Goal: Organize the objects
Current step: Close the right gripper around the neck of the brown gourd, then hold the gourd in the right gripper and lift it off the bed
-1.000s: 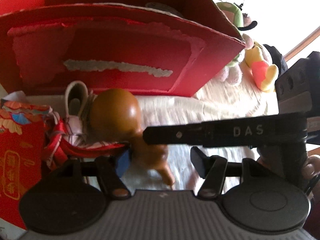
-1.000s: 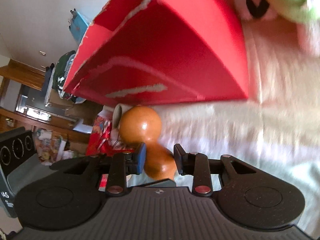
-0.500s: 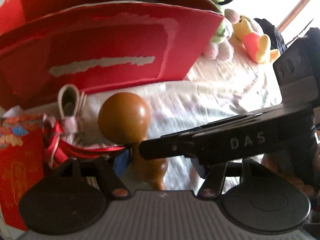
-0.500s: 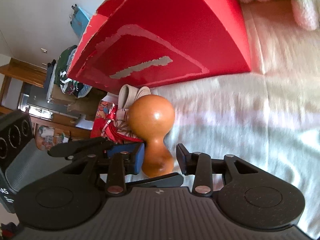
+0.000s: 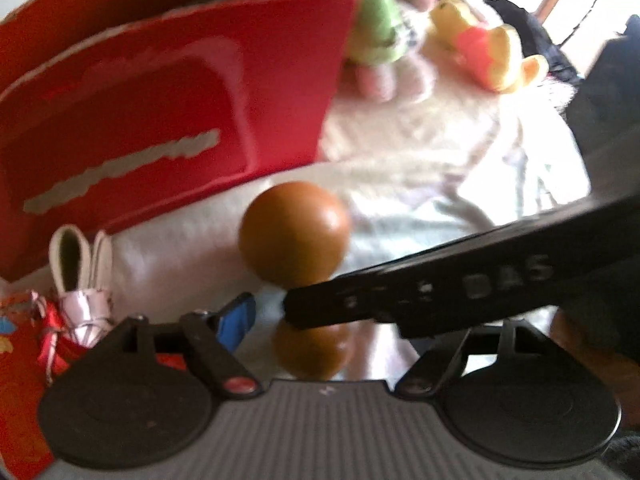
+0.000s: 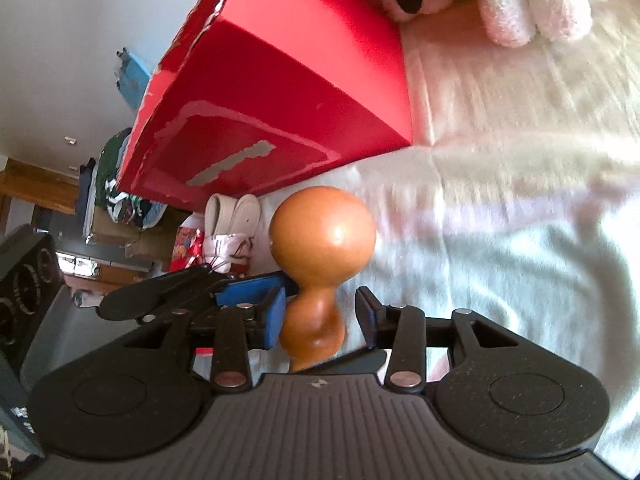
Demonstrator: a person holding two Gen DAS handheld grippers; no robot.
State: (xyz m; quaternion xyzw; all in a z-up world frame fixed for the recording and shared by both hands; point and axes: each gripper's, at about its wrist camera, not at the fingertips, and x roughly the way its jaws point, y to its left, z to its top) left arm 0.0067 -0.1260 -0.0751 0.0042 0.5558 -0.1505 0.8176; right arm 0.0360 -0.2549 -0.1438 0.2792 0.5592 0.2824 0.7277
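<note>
The brown gourd [image 6: 322, 256] lies on the bed [image 6: 500, 240], narrow end nearest. The right gripper [image 6: 320, 320] brackets its waist, jaws spread: the blue pad on one side looks to touch, the other stands clear. The left gripper [image 5: 344, 320] reaches the same waist from the gourd's other side, its jaws spread too, likely steadying it for a lift. Just beyond the gourd lie white shoes [image 6: 232, 228]; behind them stands the open red box [image 6: 288, 92], its probable destination. Farthest back sit plush toys [image 5: 488, 56].

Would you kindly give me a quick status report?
Right gripper open around gourd waist, not clamped. Left gripper open beside it. Red box just behind; shoes alongside.
</note>
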